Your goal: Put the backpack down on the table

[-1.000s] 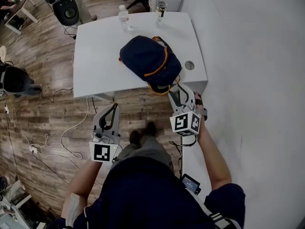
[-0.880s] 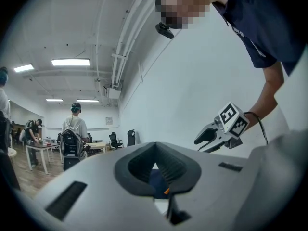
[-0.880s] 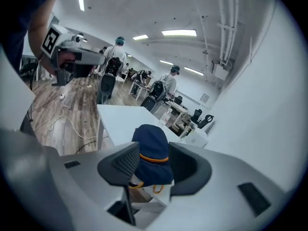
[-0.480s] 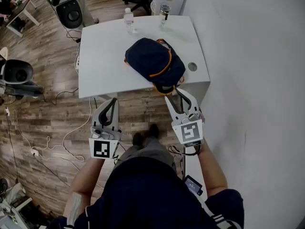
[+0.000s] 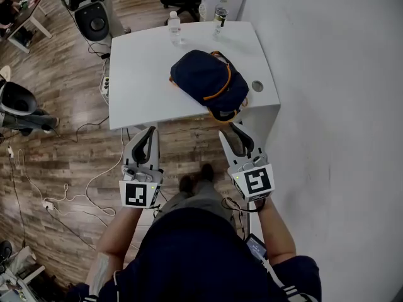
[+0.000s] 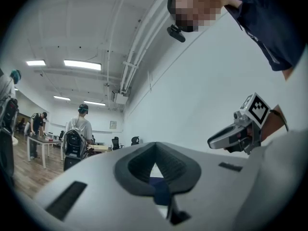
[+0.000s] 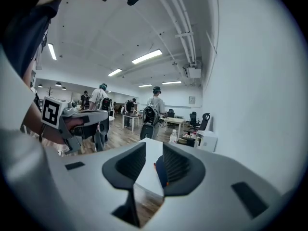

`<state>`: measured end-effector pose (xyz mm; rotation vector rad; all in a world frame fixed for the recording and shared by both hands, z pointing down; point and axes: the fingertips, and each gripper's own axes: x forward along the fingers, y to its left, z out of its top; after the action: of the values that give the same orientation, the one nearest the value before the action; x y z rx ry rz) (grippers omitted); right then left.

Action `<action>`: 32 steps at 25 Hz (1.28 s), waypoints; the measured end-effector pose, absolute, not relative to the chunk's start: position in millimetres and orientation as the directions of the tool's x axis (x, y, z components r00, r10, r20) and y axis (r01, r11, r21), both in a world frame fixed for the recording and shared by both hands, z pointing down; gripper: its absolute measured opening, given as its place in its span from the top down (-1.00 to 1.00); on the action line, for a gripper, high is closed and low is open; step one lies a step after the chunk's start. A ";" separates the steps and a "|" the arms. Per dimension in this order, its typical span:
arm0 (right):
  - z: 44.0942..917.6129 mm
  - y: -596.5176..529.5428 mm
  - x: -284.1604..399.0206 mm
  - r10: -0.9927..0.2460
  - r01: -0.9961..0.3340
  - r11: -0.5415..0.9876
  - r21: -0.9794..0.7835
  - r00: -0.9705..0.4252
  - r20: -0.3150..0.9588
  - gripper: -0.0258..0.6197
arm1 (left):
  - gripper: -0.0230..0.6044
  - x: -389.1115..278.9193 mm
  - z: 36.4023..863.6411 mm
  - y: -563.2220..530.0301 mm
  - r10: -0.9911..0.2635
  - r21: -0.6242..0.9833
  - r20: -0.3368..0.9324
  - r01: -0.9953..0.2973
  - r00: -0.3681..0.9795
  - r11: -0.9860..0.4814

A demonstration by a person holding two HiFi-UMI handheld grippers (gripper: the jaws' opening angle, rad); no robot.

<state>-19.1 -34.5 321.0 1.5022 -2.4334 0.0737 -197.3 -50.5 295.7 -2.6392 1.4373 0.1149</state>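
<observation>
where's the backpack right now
In the head view the backpack lies on the table, right of centre at its near edge, beside the round hole.

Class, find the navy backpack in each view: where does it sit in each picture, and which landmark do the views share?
Head view: backpack upper centre, lying on the white table.
Left gripper view: small dark blue patch of backpack, low centre.
Right gripper view: blue and orange sliver of backpack, just below centre.
Shared landmark: the white table, showing next to it in all three.

Head view looks steeply down; both gripper views face the same table (image 5: 145, 74).
</observation>
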 end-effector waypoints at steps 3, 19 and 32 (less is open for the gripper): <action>323.9 -29.8 -18.2 -0.876 -0.893 0.445 0.069 -0.418 0.240 0.65 | 0.92 -200.7 293.4 -52.8 -0.836 -0.068 -0.143 -0.848 0.530 -0.526; 338.2 -22.5 -1.0 -0.912 -0.937 0.349 0.005 -0.338 0.233 0.72 | 0.92 -206.7 302.0 -53.9 -0.882 -0.032 -0.125 -0.890 0.455 -0.455; 354.9 -25.4 25.0 -0.935 -0.963 0.266 0.042 -0.247 0.252 0.90 | 0.92 -210.2 316.7 -47.6 -0.905 -0.021 -0.095 -0.910 0.414 -0.414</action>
<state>25.0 -25.4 354.9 1.7675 -2.3090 0.1778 -210.2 -47.6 316.7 -2.5827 1.6600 0.1059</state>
